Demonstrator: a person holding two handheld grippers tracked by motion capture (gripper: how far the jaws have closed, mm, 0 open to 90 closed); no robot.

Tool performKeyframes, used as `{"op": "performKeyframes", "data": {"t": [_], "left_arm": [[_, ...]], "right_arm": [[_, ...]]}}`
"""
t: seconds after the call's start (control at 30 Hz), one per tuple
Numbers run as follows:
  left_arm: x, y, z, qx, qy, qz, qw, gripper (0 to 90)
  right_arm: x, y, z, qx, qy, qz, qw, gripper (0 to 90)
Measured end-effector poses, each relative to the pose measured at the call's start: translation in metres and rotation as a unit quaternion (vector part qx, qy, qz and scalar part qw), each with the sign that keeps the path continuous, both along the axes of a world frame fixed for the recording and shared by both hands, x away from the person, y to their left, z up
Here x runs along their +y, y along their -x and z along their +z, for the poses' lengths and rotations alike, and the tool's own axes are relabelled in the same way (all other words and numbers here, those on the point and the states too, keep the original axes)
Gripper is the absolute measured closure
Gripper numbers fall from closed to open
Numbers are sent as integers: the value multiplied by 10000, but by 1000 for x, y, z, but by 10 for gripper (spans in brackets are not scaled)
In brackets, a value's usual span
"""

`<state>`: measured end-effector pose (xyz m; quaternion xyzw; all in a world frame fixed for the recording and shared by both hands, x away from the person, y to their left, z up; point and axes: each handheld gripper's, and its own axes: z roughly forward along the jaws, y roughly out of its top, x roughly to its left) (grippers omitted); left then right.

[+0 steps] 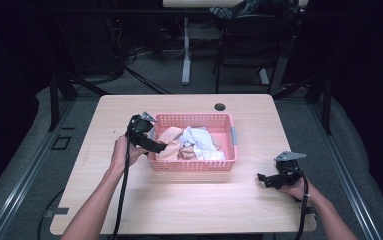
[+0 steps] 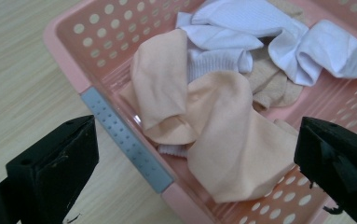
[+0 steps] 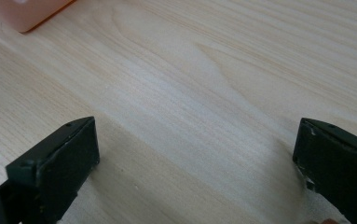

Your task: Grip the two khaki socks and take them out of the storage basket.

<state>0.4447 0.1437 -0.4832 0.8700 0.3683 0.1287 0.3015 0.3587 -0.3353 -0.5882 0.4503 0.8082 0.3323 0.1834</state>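
A pink perforated basket (image 1: 193,165) stands in the middle of the wooden table and holds a heap of socks. In the left gripper view a peach sock (image 2: 223,135) lies on top near the basket's rim (image 2: 69,60), with white socks (image 2: 241,32) and a tan one (image 2: 271,84) behind it. My left gripper (image 1: 160,146) hovers open over the basket's left end, its jaws wide apart above the peach sock. My right gripper (image 1: 262,178) rests low over bare table at the right, open, nothing between its jaws.
A grey handle plate (image 2: 125,140) sits on the basket's near rim. A round cable hole (image 1: 220,106) lies in the table behind the basket. A corner of the basket (image 3: 27,11) shows in the right gripper view. Chairs and desk legs stand beyond the table.
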Motion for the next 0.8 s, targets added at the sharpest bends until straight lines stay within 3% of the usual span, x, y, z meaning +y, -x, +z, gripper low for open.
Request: {"op": "performKeyframes", "data": {"t": [0.17, 0.27, 0.33, 0.57, 0.8], "left_arm": [[-12, -6, -9, 183, -134, -83, 9997, 3], [-15, -7, -11, 178, -223, -115, 9995, 14], [-21, -8, -11, 213, -242, -209, 9993, 115], [-33, -9, -15, 201, -435, -331, 9983, 189], [-49, -16, -24, 493, -779, -489, 9945, 344]], "right_arm": [[0, 0, 0, 2, 3, -1, 10000, 0], [0, 0, 0, 0, -1, 4, 10000, 0], [0, 0, 0, 2, -2, 4, 10000, 0], [0, 0, 0, 1, -2, 6, 10000, 0], [0, 0, 0, 2, -2, 6, 10000, 0]]}}
